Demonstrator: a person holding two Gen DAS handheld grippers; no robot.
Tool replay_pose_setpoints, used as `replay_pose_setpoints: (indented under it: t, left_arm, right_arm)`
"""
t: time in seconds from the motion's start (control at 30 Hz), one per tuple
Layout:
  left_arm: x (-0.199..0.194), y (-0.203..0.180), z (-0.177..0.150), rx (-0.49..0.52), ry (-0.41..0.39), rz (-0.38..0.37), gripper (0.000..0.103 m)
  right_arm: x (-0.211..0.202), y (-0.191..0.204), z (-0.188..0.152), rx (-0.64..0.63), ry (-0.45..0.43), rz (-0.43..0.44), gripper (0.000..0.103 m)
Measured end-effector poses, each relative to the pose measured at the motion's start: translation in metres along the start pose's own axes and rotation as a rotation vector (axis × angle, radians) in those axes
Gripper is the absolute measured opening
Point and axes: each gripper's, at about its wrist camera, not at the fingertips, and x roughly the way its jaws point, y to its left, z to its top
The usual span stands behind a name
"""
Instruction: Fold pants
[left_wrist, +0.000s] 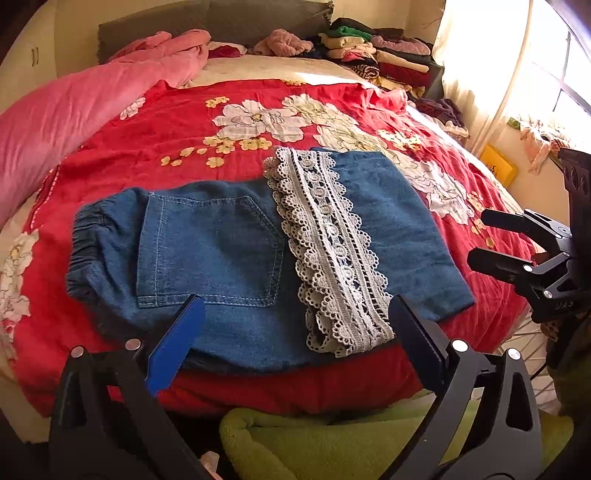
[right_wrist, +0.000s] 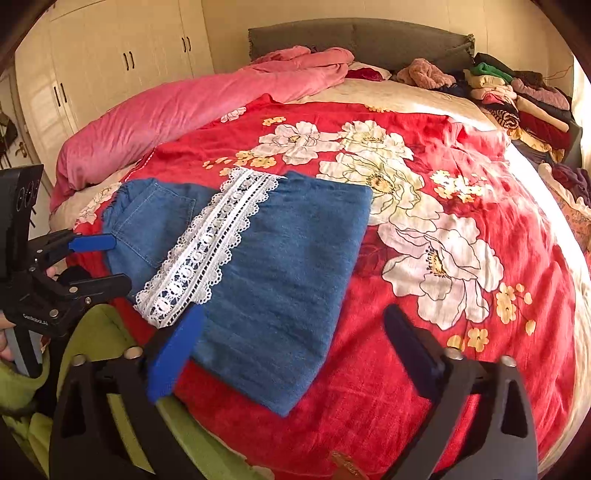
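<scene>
Denim pants (left_wrist: 236, 258) lie folded lengthwise across the bed, waistband leftward; both tongs agape.

1. The left wrist view looks forward and down along its own fingers from the foot edge of the bed (left_wrist: 258, 122), close over the folded pants (left_wrist: 236, 254).
2. The right wrist view faces the same way from further right, the pants (right_wrist: 273, 280) lying left of centre.
3. Both views share the pants, the red floral cover, the headboard (right_wrist: 354, 37) and the clothes pile (left_wrist: 373, 51); each view catches the other gripper at its edge.
</scene>
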Motion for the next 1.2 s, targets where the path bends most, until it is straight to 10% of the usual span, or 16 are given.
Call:
replay_pose_setpoints:
  t: [0.67, 1.13, 1.2]
  left_arm:
    - [-0.029, 0.080, -0.003, -0.197, -0.074, 0.095, 0.093]
    - [-0.016, 0.149, -0.022, -0.397, -0.046, 0.101, 0.093]
    - [-0.009, 0.148, -0.022, -0.389, -0.039, 0.086, 0.079]
  right_arm:
    - [0.012, 0.056, 0.067, -0.106, -0.061, 0.079, 0.099]
    - [0.099, 0.141, 0.138, -0.292, 0.074, 0.263, 0.099]
    - [0.118, 0.157, 0.148, -0.332, 0.109, 0.277, 0.099]
